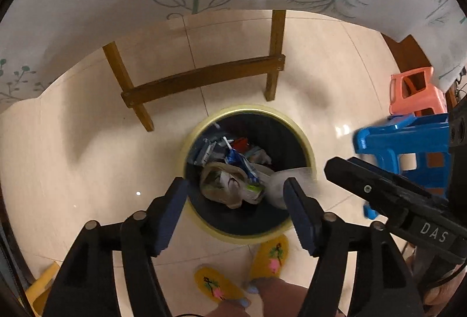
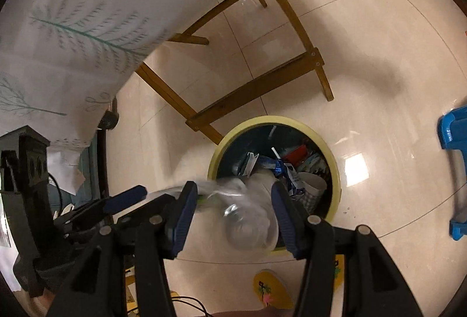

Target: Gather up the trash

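Left gripper (image 1: 236, 194): points straight down, jaws spread wide — nothing pressed between the pads.
Right gripper (image 2: 232, 197): tilted steeply downward, jaws apart.
Feet (image 1: 254, 292): in yellow slippers — below both grippers.

Beside my bin (image 1: 303, 139), rim matt yellow plastic: floor tiles (image 1: 87, 147) glossy; table legs (image 1: 201, 77) bare wood; stools (image 1: 408, 139) shiny plastic. My pads (image 1: 172, 214) ribbed rubber.

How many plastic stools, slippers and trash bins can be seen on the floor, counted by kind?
Plastic stools: 2, one blue plastic stool and one orange-pink plastic stool.
Yellow slippers with a flower pattern: 2.
Round dark trash bin with a yellow rim: 1.
Total: 5
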{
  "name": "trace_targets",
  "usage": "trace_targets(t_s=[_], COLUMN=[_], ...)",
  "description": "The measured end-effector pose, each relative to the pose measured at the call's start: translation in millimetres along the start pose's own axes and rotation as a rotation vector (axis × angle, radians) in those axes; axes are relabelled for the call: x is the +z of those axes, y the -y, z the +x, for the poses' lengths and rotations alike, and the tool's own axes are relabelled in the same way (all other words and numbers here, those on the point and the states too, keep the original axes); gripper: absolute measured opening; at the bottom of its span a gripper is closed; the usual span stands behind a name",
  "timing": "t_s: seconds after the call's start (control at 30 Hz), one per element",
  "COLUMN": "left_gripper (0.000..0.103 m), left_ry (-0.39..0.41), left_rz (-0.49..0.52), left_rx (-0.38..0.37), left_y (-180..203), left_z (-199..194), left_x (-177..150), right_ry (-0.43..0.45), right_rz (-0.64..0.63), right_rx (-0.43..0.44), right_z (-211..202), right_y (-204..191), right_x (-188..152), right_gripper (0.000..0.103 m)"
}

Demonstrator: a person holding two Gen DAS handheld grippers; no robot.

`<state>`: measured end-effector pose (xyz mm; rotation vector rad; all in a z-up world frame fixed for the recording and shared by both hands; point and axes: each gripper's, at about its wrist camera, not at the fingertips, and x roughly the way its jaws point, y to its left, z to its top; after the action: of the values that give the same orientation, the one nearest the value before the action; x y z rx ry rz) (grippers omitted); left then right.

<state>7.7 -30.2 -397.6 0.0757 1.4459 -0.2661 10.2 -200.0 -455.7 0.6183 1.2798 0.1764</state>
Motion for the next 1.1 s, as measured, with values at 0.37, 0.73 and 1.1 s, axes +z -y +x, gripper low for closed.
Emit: trace_targets(t_s=[0.37,0.73,1.1], left_gripper=[0.102,0.102,0.102], left_ry=[0.067,0.158,0.204], left_rz=[-0.131,-0.139,-0.160], left_rx=[-0.002,0.007,0.037], left_y=[-19,-11,-11], left_z=[8,-36,-126], left_x=[-5,-17,-20], right_ry=[0.066,0.114,0.133], right_rz=[-0.090,-0.161,-0.209], right_rx=[-0.084,-0.191,-0.237], right_z=[-8,-37,-95], right_y=[4,-15,-58], right_x=[6,-1,-3], right_gripper=[0.070,0.081,0.081])
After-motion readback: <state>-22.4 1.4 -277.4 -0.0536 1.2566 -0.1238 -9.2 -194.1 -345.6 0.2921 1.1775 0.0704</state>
